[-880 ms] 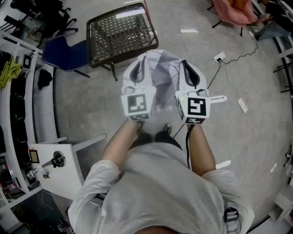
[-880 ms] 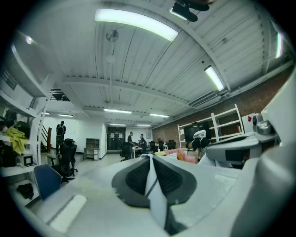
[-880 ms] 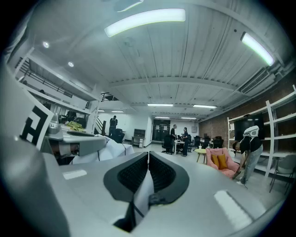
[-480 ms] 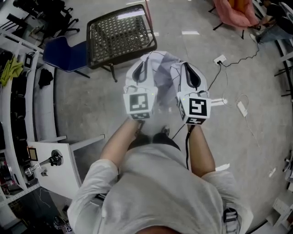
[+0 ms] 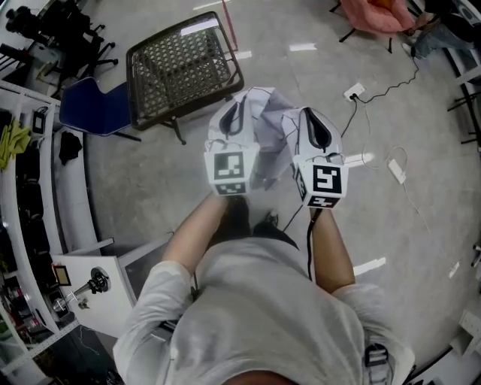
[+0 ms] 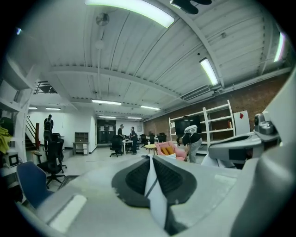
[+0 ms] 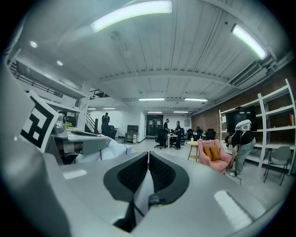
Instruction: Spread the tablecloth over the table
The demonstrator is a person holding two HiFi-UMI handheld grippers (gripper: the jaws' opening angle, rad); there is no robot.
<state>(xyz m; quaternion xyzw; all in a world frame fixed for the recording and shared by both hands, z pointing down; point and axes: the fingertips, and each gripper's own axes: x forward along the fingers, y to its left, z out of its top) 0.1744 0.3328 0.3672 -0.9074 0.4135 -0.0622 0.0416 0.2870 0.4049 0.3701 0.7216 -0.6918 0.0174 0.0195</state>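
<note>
I hold a bunched white tablecloth [image 5: 264,124] with thin dark lines in the air between both grippers, above the floor. The left gripper [image 5: 230,119] is shut on its left part, and a strip of cloth [image 6: 151,190] shows pinched between the jaws of the left gripper [image 6: 150,159]. The right gripper [image 5: 316,132] is shut on the right part; in the right gripper view the cloth [image 7: 141,192] sits between the closed pads of the right gripper [image 7: 148,155]. The dark wicker-top table [image 5: 183,64] stands bare, ahead and to the left of the grippers.
A blue chair [image 5: 94,109] stands left of the table. A power strip with cables [image 5: 353,92] lies on the floor to the right. A white cabinet [image 5: 86,282] is at lower left, shelving runs along the left edge, and a pink seat [image 5: 372,11] is at top right.
The view has shifted slightly, so the table and chair sit further up and left. Both grippers stay shut on the cloth, raised a little.
</note>
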